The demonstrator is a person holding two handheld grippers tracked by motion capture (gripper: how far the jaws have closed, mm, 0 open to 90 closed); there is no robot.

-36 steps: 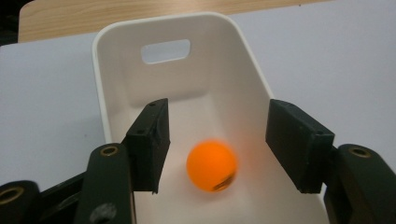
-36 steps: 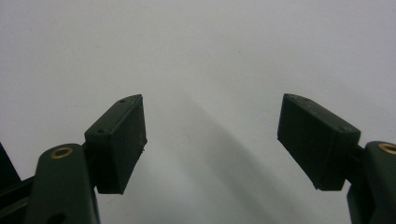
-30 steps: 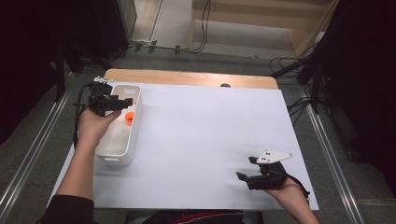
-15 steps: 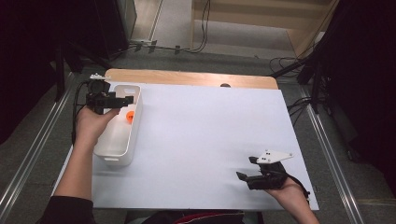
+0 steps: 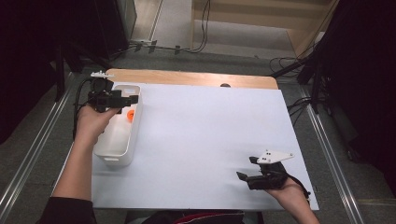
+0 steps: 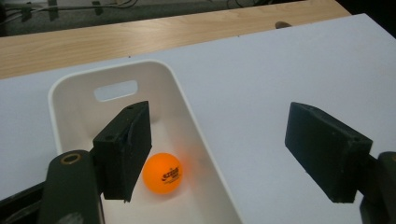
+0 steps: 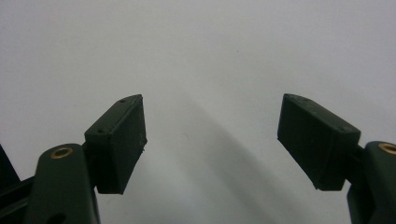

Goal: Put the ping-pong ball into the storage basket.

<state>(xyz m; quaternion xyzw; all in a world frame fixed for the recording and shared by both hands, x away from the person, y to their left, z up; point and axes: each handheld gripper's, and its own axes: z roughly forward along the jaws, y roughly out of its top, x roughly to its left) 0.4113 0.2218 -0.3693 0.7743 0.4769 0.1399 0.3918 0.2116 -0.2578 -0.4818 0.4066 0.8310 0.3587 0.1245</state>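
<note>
An orange ping-pong ball [image 5: 130,115] [image 6: 162,172] lies on the floor of a white oblong tray [image 5: 112,156] [image 6: 70,81] at the table's left side. My left gripper [image 5: 134,98] [image 6: 224,154] hovers over the tray's far half, pointing right. Its jaws have just been opening and stand wide apart, with nothing between them; the ball rests below, beside the left pad. My right gripper [image 5: 246,168] [image 7: 210,140] sits low over the white table cover at the near right, open and empty.
A white sheet [image 5: 210,130] covers most of the table, with a strip of bare wood [image 5: 187,78] along the far edge. Metal rails [image 5: 336,158] run along both sides of the table, and cables [image 5: 289,63] lie on the floor beyond it.
Hardly anything differs. The left hand has shifted slightly above the tray, the ball lies in the same spot, and the right gripper has kept still.
</note>
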